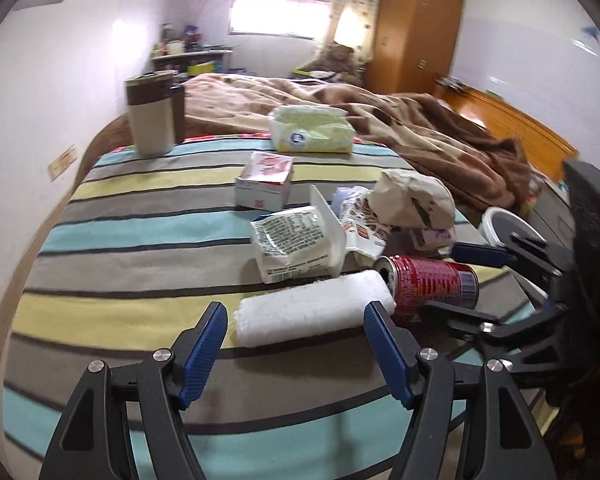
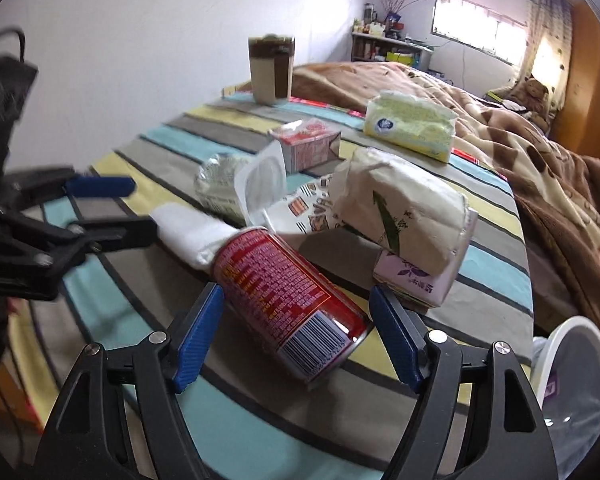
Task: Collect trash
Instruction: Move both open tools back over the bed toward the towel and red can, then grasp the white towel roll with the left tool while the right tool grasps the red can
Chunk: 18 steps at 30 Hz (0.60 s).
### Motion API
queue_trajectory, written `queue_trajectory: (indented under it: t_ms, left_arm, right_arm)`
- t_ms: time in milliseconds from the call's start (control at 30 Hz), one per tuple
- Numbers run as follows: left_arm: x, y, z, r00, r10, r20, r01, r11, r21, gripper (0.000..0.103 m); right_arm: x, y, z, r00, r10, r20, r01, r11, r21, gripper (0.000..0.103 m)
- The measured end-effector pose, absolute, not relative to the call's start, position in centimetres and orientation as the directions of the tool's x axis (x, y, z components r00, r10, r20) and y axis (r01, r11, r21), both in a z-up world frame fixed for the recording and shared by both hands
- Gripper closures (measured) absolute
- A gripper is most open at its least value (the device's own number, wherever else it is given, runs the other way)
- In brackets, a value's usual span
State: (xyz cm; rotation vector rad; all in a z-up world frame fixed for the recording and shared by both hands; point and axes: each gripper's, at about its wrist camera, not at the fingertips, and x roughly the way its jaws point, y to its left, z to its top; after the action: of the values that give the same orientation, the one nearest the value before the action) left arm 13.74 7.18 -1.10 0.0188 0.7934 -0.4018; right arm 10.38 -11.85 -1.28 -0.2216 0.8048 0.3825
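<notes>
Right hand-held gripper [image 2: 296, 340] stands wide around the red can [image 2: 290, 306], which lies on its side on the striped bed cover [image 2: 112, 320]; neither blue pad presses on it, so nothing is held yet. Left hand-held gripper [image 1: 296, 344] is also open, its fingers either side of a white rolled towel [image 1: 314, 310] that lies just beside the can's top end, again with no grip. Past the can, the rest of the litter sits in a loose heap: a crumpled white packet [image 1: 290, 242], an empty plastic tray [image 1: 330, 220], a printed wrapper [image 1: 366, 226] and a crushed paper bag [image 2: 396, 208] resting on a small purple-marked pack [image 2: 414, 280]. Farther from the can are a red-and-white carton [image 1: 266, 182], a green tissue pack [image 1: 312, 128] and a brown-and-cream mug [image 1: 154, 114]. Off the bed edge, to the can's right, a white-rimmed bin [image 2: 580, 376] with a liner waits. Judging by the heap, collecting has barely begun: almost all the trash remains on the bed, and the can looks like the next piece to go.
</notes>
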Motion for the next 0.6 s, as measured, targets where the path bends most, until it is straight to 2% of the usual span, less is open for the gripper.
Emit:
queue_trajectory:
  t_ms: [300,600]
  left_arm:
    - [15.4,6.7,-1.3,0.608,-0.348,-0.714,0.425,0.902,-0.078,0.033]
    - [16.9,4.7,-2.3,0.554,-0.368,-0.746,0.512,0.858,-0.044,0.033]
  right_arm:
    - [11.8,-12.7,-1.6,0.618,0.182,-0.765,-0.342,0.938,-0.053,0.027]
    - [11.3,-14.3,-1.6,0.602,0.145,-0.785,-0.264,0.964,-0.024,0.032]
